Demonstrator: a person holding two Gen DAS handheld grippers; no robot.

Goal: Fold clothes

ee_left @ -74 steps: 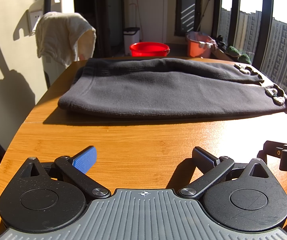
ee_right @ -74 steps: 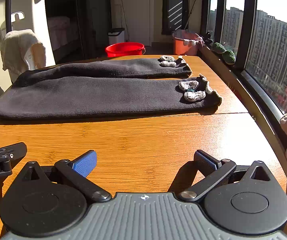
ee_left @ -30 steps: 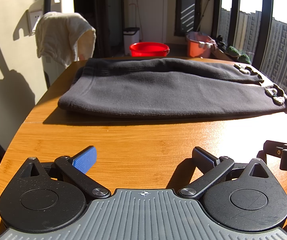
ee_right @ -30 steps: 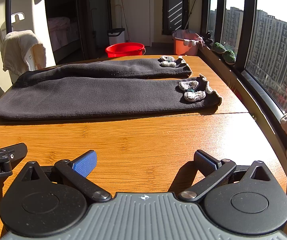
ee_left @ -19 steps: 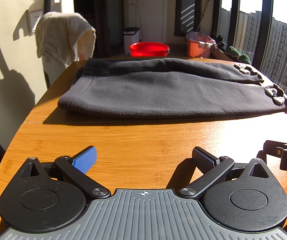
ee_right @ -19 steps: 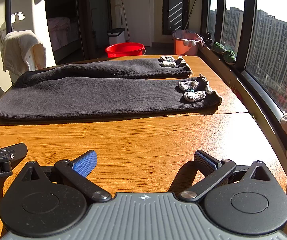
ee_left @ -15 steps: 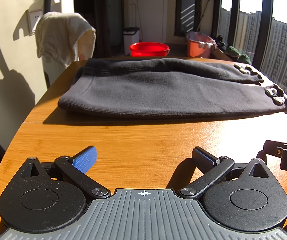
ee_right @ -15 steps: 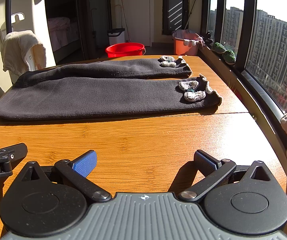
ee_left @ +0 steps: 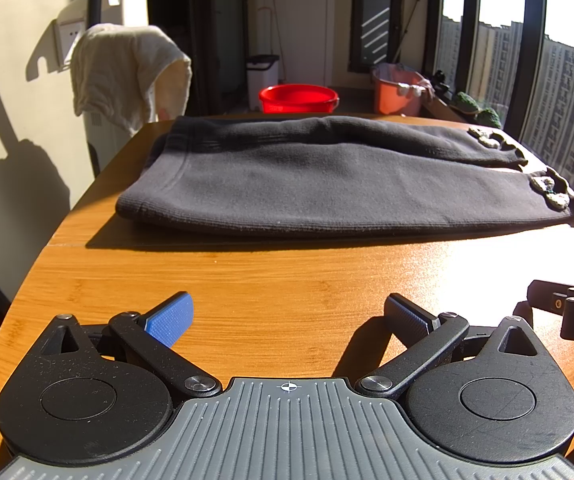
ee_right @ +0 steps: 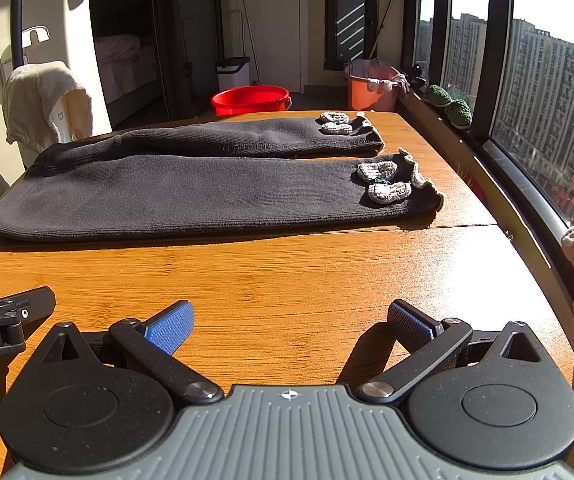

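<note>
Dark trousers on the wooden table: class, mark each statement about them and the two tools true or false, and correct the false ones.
1. The dark trousers lie flat on the table. True.
2. The right tool grips a cuff. False: it is open and empty, short of the trousers.
3. The left tool is open. True.
4. A red basin sits on the table. False: it stands on the floor beyond.
</note>
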